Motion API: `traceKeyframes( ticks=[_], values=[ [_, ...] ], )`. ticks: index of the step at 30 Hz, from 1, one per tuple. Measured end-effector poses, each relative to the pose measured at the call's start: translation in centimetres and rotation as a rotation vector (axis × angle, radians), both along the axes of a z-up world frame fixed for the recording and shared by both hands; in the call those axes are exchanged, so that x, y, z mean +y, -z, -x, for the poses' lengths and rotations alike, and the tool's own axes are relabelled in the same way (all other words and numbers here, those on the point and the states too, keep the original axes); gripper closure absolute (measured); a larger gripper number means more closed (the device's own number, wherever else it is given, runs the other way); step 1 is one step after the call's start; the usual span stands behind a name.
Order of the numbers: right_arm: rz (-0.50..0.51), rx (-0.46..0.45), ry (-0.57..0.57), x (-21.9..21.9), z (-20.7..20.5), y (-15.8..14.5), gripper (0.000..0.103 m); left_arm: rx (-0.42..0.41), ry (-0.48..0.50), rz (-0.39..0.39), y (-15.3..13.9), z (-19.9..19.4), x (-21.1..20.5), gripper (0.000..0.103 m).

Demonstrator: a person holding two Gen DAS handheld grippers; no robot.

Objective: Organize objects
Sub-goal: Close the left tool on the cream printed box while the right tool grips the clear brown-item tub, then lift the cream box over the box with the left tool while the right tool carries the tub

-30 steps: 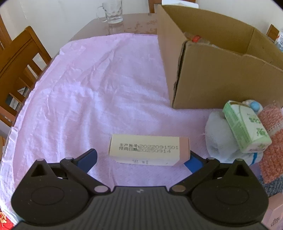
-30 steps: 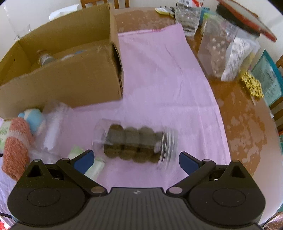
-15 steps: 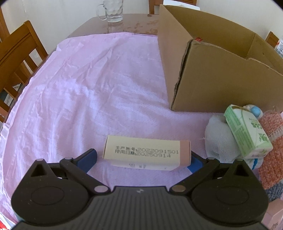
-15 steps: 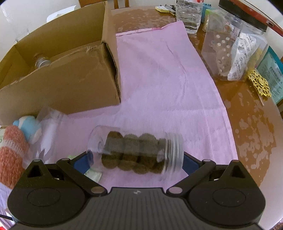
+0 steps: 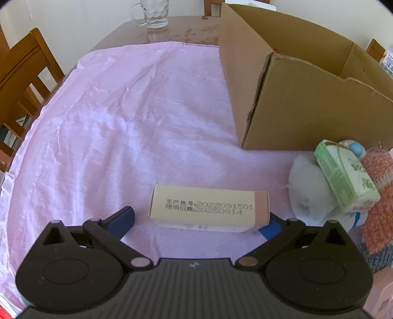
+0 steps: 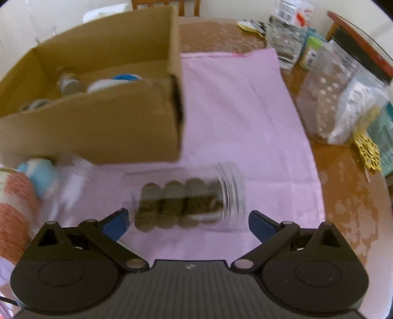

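L gripper [image 5: 197, 222] spread wide, gripping nothing; the cream box [image 5: 208, 211] w/ printed date code lies flat on the pink cloth [image 5: 118, 127] between the blue pads, its pink end against or just shy of the R pad [image 5: 270, 227], clear gap to the L pad. From that box: at 3 o'clock a white cloth bundle [image 5: 309, 191] w/ a green carton [image 5: 346, 181] leaning on it, knitted orange item [image 5: 375, 186] just beyond; at 1 o'clock the open cardboard box [image 5: 307, 103]; at 11 a glass mug [image 5: 153, 12] on the bare table. R gripper [image 6: 189, 222] also released, fingers wide apart; clear jar [image 6: 186, 201] of dark round pieces lies on its side between them, cap end toward 3 o'clock, touching neither pad; frame blurred. Cardboard box at 10–11 o'clock of the jar, bottles inside; clear plastic containers [image 6: 326, 98] at 2 o'clock, off the cloth.
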State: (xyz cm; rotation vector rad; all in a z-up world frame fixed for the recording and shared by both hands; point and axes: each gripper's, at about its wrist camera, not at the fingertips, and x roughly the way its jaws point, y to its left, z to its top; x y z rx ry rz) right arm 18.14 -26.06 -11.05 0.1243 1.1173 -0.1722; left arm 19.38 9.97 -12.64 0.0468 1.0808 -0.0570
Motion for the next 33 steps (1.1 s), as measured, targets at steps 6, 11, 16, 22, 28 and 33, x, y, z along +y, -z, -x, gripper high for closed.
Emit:
traceKeyframes(
  ticks=[6,11,16,22,28,33],
  values=[
    [-0.005,-0.001,0.027,-0.7,0.5,0.1,0.000,-0.001,-0.016,0.000,-0.1,-0.3,-0.2,0.000],
    [0.020,0.013,-0.028,0.0,-0.2,1.1,0.000,-0.019,-0.028,0.003,-0.1,0.1,-0.3,0.000],
    [0.026,-0.028,-0.067,-0.2,0.5,1.3,0.000,-0.044,-0.022,0.005,-0.1,0.7,-0.2,0.000],
    [0.028,-0.046,-0.100,-0.4,0.4,1.3,0.000,-0.059,-0.030,0.005,-0.1,1.0,-0.3,0.000],
    [0.030,-0.035,-0.119,-0.4,-0.2,1.3,0.000,-0.077,-0.003,0.001,-0.4,1.1,-0.6,0.007],
    [0.054,-0.045,-0.148,0.0,-0.2,0.9,0.000,-0.090,0.019,-0.020,-0.8,1.1,-0.9,0.017]
  ],
)
